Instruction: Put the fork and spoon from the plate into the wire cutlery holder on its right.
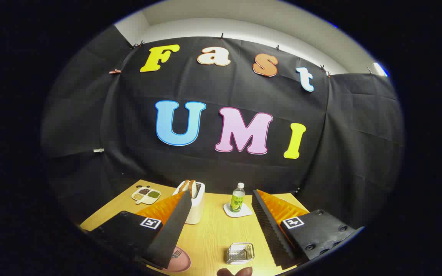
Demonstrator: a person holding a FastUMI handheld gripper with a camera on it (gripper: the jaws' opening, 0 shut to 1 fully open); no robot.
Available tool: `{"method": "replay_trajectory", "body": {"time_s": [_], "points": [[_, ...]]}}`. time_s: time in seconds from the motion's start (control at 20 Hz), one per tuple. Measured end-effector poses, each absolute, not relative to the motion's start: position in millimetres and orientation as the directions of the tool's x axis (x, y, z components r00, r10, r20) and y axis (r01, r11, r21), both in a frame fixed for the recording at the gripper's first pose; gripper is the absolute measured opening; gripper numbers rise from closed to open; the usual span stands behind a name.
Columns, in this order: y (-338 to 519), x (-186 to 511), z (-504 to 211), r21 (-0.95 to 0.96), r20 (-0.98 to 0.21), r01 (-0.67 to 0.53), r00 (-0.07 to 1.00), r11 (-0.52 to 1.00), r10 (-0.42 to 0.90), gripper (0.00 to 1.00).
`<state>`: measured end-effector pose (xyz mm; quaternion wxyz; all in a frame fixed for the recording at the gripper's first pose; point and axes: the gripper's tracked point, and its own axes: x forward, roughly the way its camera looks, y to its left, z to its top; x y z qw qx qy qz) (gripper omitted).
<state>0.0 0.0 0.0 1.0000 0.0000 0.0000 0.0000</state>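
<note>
My gripper hangs open above the wooden table, with nothing between its fingers. A pink plate lies low beside the left finger, which covers most of it; a dark fork end shows on the plate's visible part. The wire cutlery holder stands to the plate's right, between the two fingers and below them. The right finger is just to the holder's right. The spoon is hidden.
A white toaster with bread slices stands beyond the left finger. A green-labelled bottle stands on a white coaster at the back. A divided dish of seeds lies at the back left. A fingertip of a hand shows near the holder.
</note>
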Motion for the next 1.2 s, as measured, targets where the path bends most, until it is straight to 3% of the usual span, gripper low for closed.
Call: {"method": "replay_trajectory", "body": {"time_s": [0.8, 1.0, 1.2], "points": [[4.3, 9.1, -7.4, 0.015, -0.03, -0.006, 1.0, 1.0, 0.006, 0.98], [29.7, 10.2, -58.3, 0.039, -0.221, -0.092, 0.97, 0.995, 0.098, 0.98], [67.3, -7.8, -120.7, 0.208, -0.485, -0.177, 0.835, 0.962, 0.259, 0.98]]}}
